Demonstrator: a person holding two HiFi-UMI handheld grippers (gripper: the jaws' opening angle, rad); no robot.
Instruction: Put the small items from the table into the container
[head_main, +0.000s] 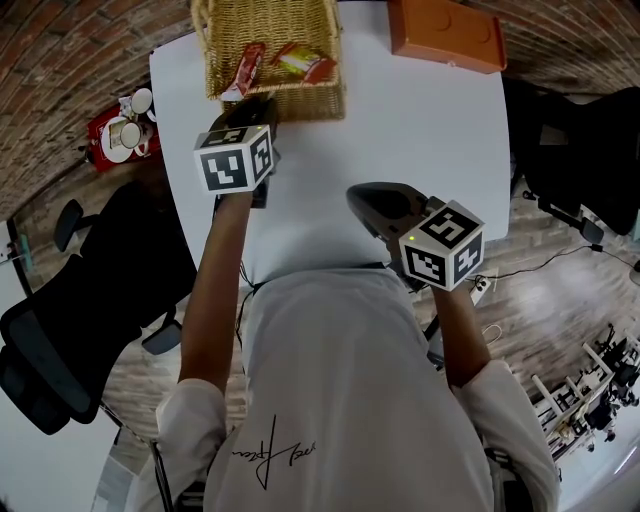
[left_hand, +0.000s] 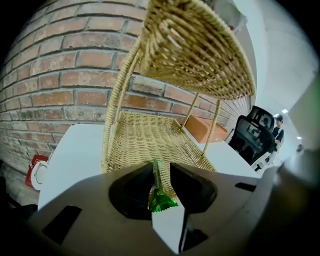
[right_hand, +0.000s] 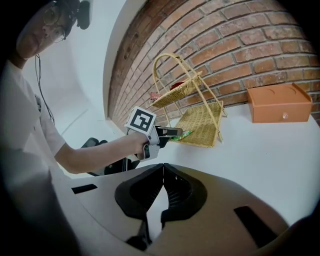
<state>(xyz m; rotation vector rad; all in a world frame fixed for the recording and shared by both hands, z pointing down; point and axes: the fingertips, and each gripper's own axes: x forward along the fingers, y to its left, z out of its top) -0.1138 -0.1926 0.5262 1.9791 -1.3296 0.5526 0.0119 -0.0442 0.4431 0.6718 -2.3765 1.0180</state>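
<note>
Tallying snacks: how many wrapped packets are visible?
3. Two red packets lie in the basket's top tier; one green packet sits between the left tool's jaws. More may be hidden.

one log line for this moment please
left gripper: open, green packet between jaws, at wicker basket lower tier | right gripper: shut, empty | step: packet not yet in basket
</note>
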